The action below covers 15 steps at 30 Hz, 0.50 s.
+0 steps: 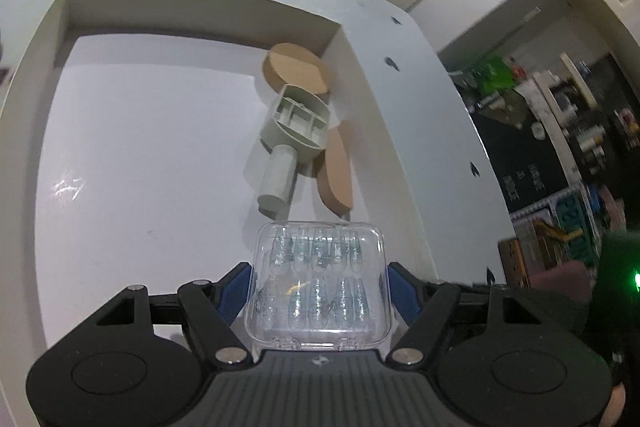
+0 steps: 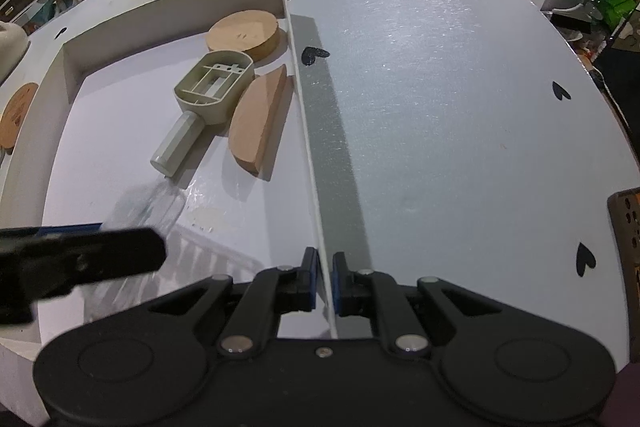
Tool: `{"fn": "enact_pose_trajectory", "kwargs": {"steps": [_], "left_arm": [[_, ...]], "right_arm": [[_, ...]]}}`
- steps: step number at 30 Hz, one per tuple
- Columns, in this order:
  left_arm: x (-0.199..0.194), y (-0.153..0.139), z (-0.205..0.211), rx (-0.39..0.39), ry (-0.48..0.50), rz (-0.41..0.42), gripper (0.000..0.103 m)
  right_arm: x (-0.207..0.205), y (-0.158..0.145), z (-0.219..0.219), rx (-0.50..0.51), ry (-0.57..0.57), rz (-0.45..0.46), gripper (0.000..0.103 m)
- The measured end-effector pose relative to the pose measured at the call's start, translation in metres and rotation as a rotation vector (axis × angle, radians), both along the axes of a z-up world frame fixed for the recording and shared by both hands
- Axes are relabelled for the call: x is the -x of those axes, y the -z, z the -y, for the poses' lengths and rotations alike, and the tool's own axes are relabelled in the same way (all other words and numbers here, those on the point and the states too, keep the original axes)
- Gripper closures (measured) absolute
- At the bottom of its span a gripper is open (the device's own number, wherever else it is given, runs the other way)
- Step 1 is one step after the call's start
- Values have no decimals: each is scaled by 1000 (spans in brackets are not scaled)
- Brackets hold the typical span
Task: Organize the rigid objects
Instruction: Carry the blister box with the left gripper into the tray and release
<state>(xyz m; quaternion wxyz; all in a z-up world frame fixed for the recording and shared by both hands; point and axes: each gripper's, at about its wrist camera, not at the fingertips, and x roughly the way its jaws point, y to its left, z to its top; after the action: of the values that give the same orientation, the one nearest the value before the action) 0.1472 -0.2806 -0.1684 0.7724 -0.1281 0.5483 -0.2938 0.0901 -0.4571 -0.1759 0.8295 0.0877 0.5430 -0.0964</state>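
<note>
My left gripper (image 1: 320,287) is shut on a clear plastic case (image 1: 320,283) of small vials and holds it over the white box (image 1: 52,39). In the box lie a round wooden disc (image 1: 298,69), a grey plastic scoop-shaped part (image 1: 292,135) and a half-round wooden piece (image 1: 336,173). My right gripper (image 2: 324,281) is shut on the right wall of the white box (image 2: 304,107). The right wrist view shows the disc (image 2: 242,35), the grey part (image 2: 208,95), the wooden half-round (image 2: 258,119), the blurred clear case (image 2: 140,211) and my left gripper's finger (image 2: 80,259).
The box sits on a white table (image 2: 460,87) with small black heart marks. Another wooden disc (image 2: 16,111) lies outside the box on the left. A brown perforated object (image 2: 626,227) is at the right edge. Cluttered shelves (image 1: 560,131) stand beyond the table.
</note>
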Motion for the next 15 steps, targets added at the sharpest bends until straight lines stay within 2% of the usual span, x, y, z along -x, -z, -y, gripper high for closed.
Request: {"fn": "enact_pose_trajectory", "kwargs": {"steps": [4,8,10,15], "left_arm": [[-3,3,2,-6,-61,-18,30],[-4,5,7,-12,-74,-40,29],[-4,6,8,-21,-71,-47,21],[-3,4,3,-27,-77,-49,14]], "right_arm": [[-1,0,0,0,-16,-7,96],[-2,0,1,-7,-24,-8,96],[-2,0,2,-11,-23,-7,96],[-1,0,3,-18,-20,-2,97]]}}
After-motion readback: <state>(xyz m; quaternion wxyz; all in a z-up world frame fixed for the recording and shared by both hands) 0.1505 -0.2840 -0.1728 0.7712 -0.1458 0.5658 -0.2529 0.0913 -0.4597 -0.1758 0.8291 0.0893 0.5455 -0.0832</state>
